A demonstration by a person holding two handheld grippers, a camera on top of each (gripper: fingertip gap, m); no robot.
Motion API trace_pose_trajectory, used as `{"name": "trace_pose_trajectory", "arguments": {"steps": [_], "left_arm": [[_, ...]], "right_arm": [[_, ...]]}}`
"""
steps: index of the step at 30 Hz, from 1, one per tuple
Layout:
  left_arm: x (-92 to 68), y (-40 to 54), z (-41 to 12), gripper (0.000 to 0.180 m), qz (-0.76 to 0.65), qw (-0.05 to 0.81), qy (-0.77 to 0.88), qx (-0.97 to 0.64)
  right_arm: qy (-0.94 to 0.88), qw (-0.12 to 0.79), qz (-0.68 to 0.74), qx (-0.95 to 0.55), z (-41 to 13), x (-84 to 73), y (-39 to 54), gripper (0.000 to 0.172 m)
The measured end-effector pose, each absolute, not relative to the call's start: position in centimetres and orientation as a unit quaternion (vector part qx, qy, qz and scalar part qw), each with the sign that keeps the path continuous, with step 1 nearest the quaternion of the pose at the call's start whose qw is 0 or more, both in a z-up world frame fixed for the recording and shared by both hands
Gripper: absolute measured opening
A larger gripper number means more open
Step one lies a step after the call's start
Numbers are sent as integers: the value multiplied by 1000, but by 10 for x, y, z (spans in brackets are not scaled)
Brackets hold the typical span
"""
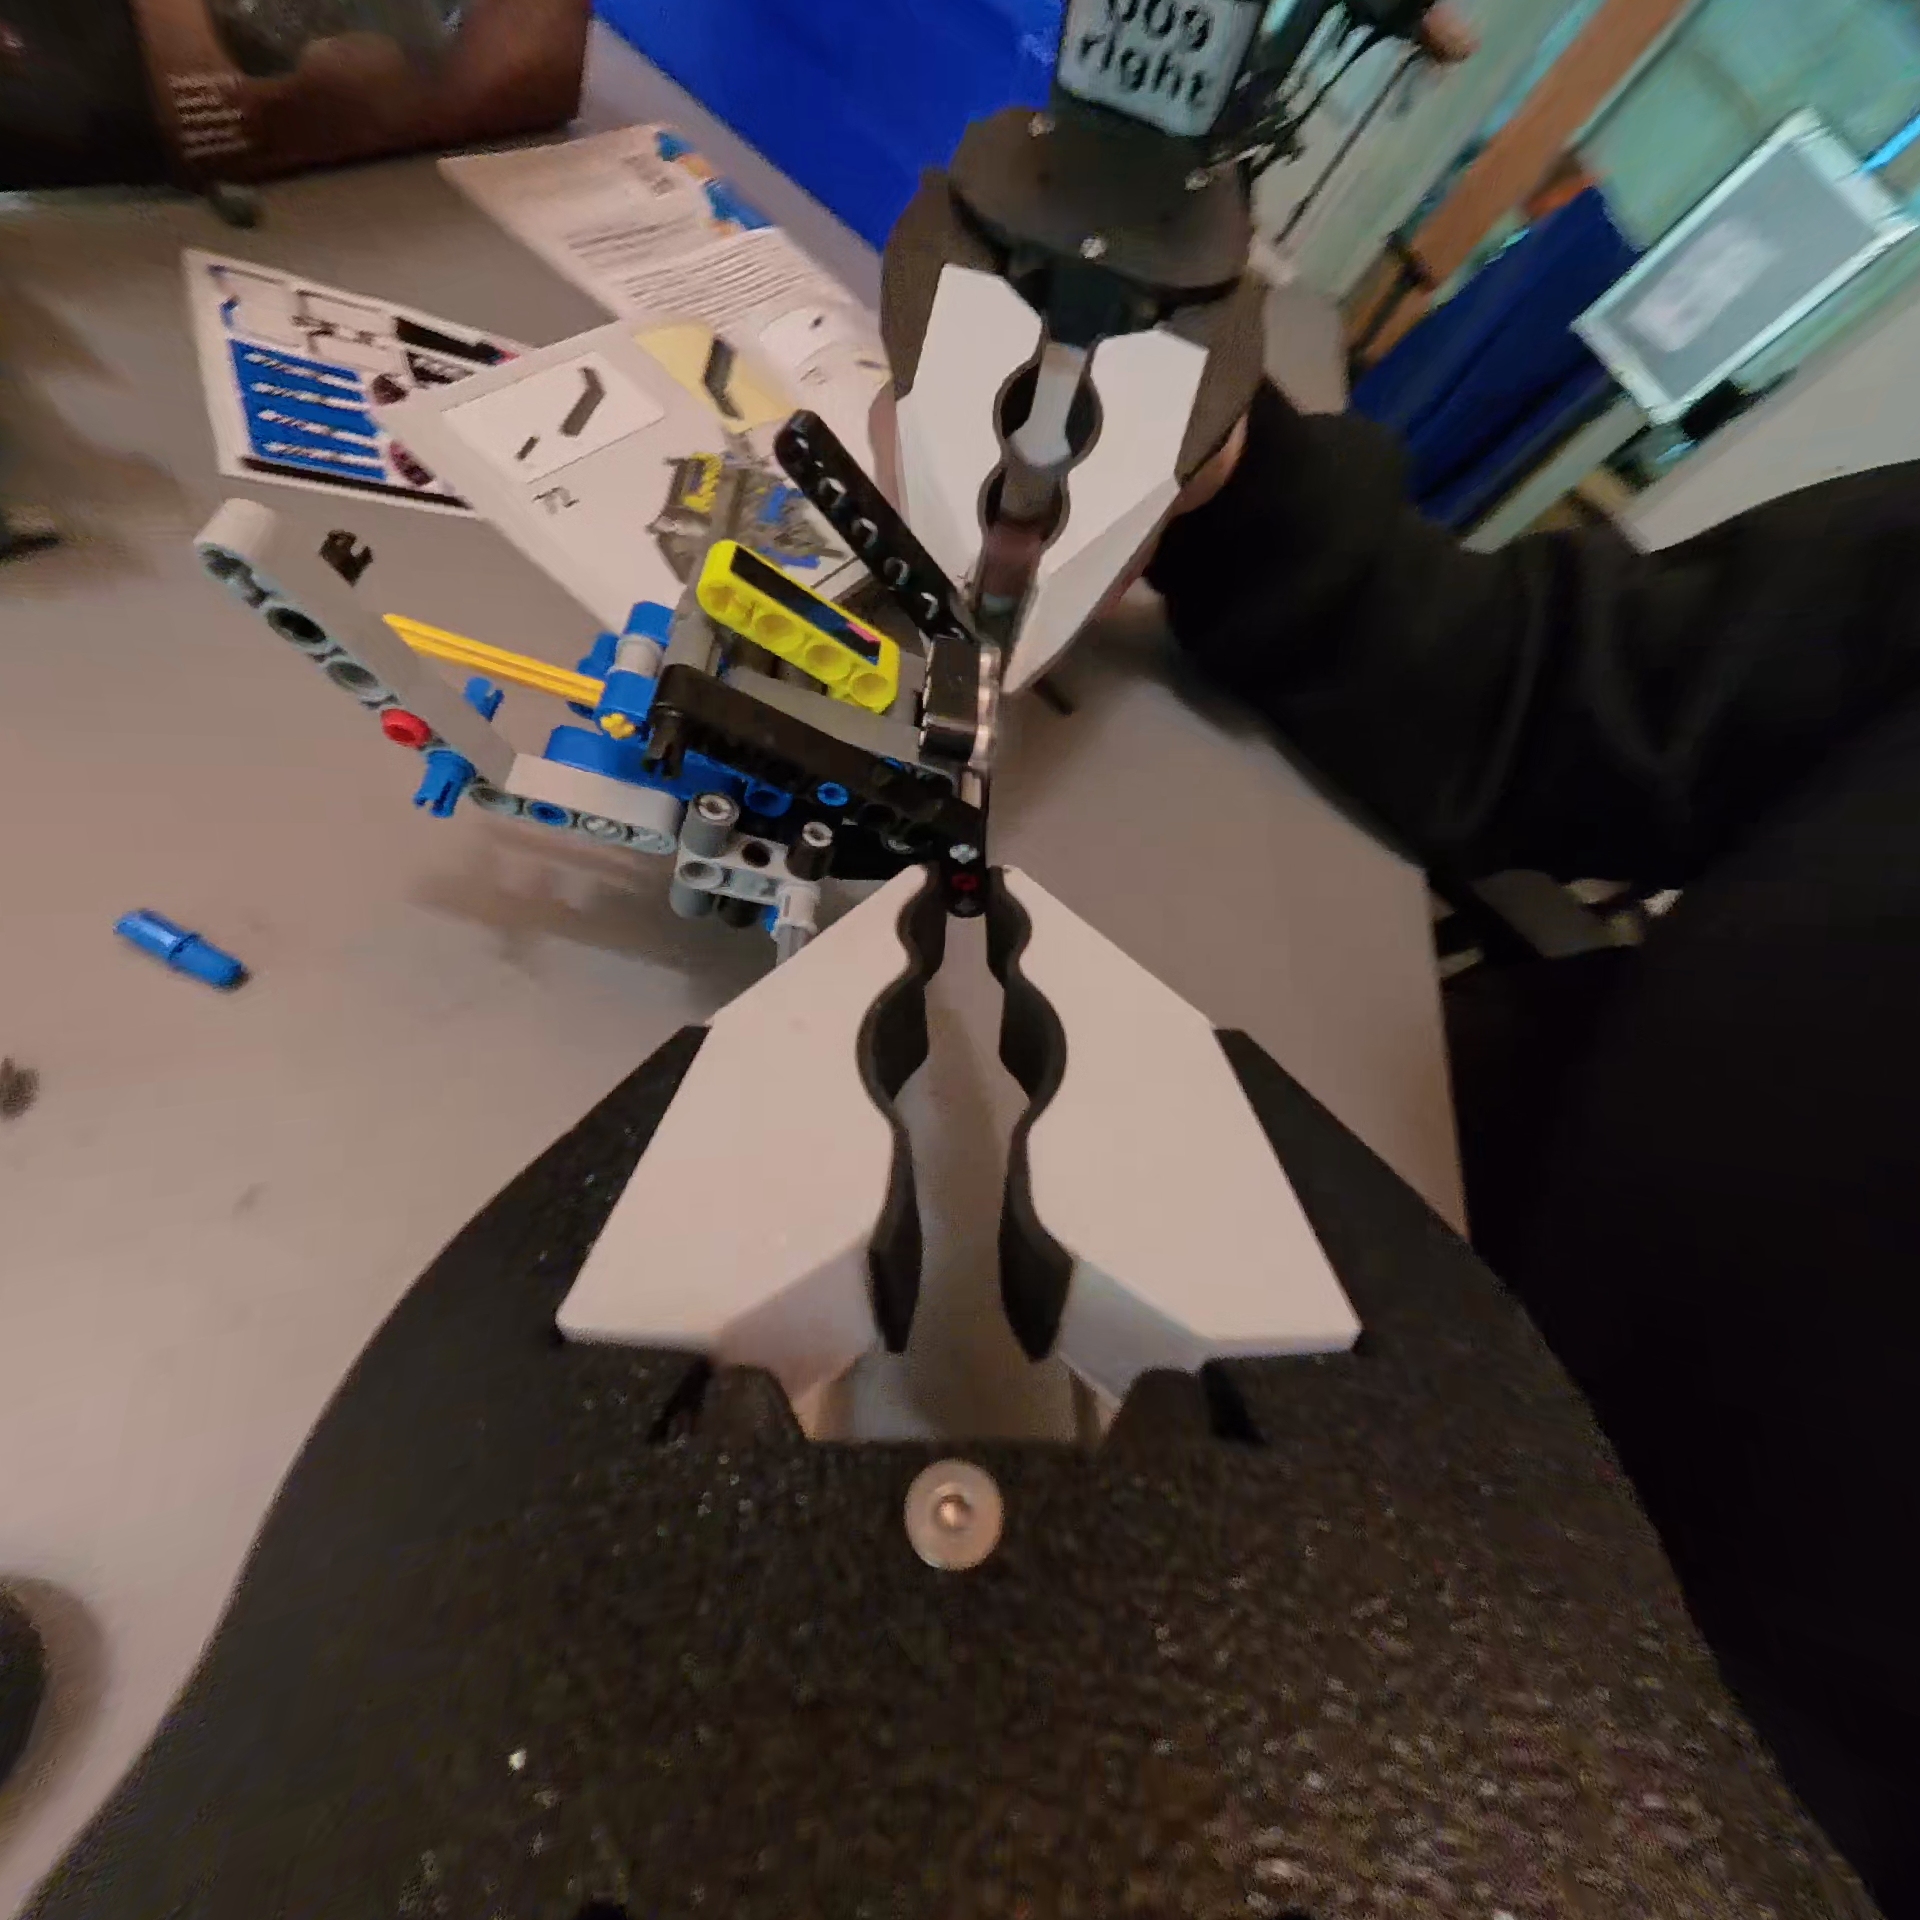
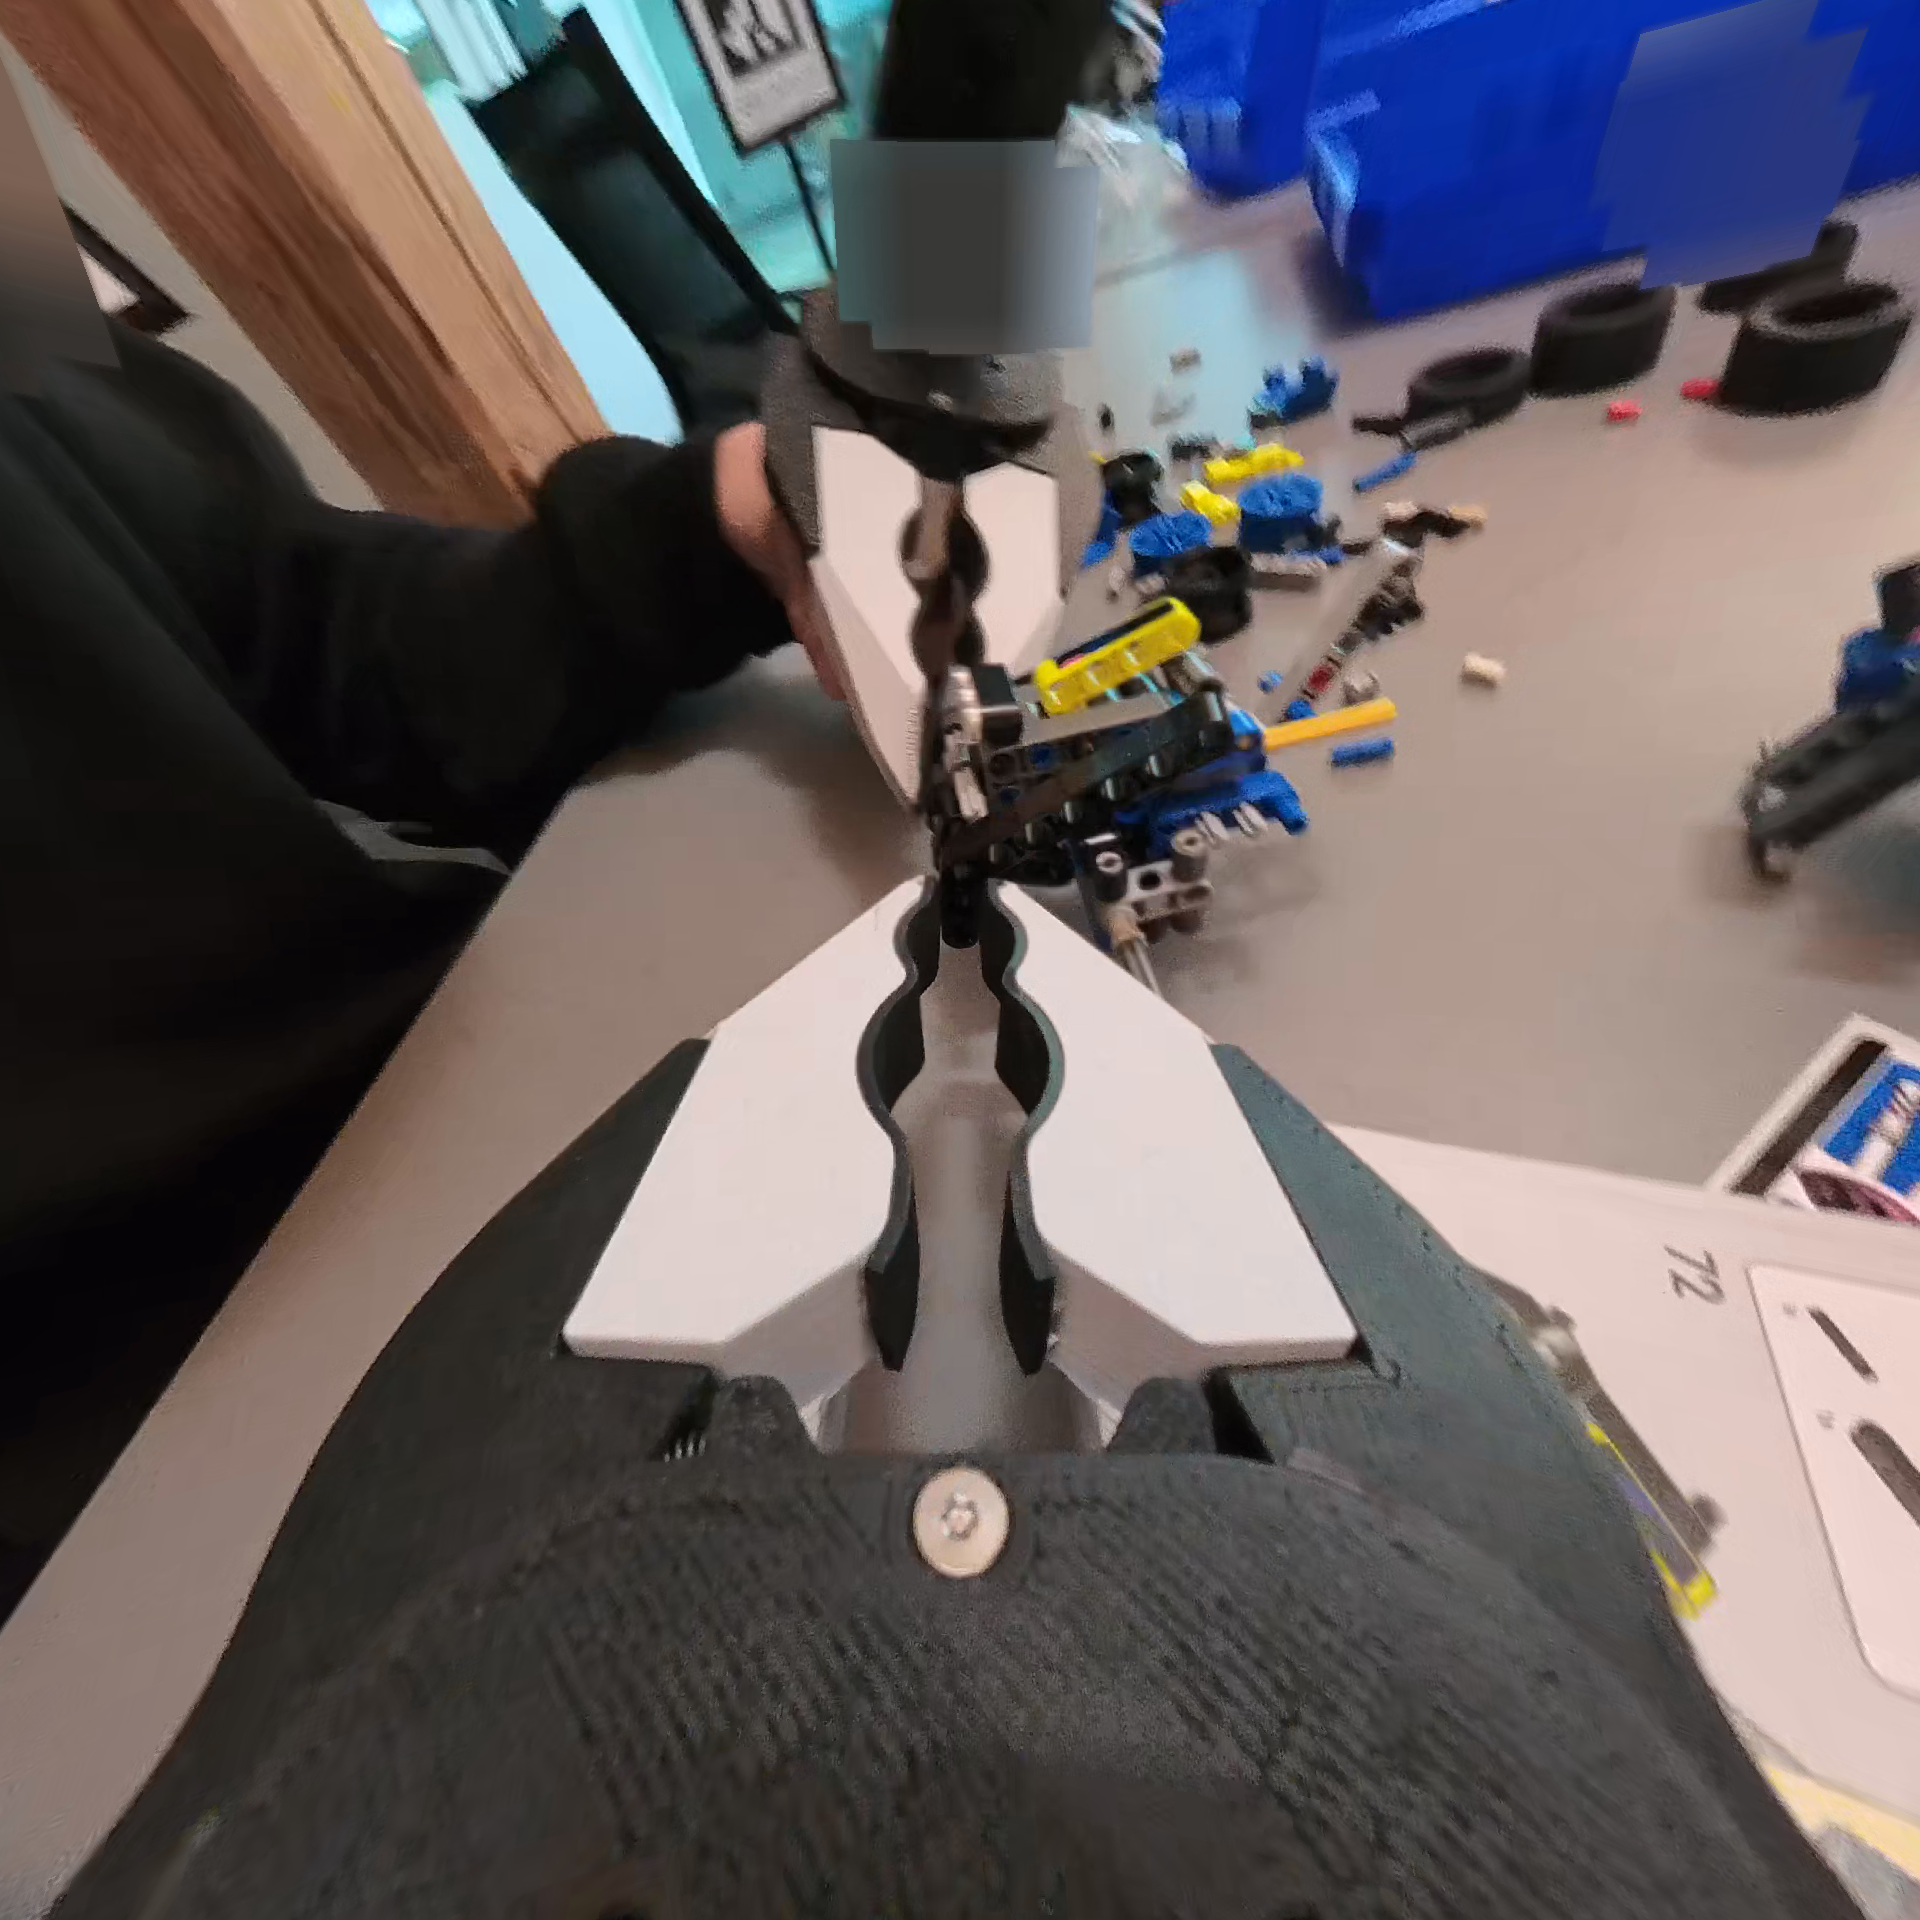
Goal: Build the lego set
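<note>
Black, blue and yellow brick model (image 1: 790, 727) above grey table (image 1: 260, 1143), pinched at both ends.

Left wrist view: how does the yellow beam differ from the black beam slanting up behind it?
The yellow beam is short and broad; the black beam is longer and slimmer. Yellow lies along the top of the brick model; black slants upward, its lower end at the right hand-held gripper. Both are holed building beams.
</note>
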State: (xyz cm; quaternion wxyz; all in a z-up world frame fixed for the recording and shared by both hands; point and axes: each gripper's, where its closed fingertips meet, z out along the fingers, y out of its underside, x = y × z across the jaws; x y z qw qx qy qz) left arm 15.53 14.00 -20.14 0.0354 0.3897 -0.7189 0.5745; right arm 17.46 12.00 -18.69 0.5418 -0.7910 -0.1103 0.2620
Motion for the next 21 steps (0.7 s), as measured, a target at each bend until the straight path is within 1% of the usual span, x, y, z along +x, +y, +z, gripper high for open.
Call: {"name": "trace_pose_trajectory", "arguments": {"steps": [5, 9, 21], "left_arm": [[154, 138, -195, 4, 594, 67, -714, 364], [149, 139, -200, 4, 570, 58, -738, 356], [147, 138, -205, 4, 559, 42, -753, 344]], "right_arm": [[-145, 545, 272, -779, -183, 163, 117, 5], [-144, 545, 272, -780, -184, 163, 118, 5], [-139, 528, 281, -789, -189, 162, 120, 5]]}}
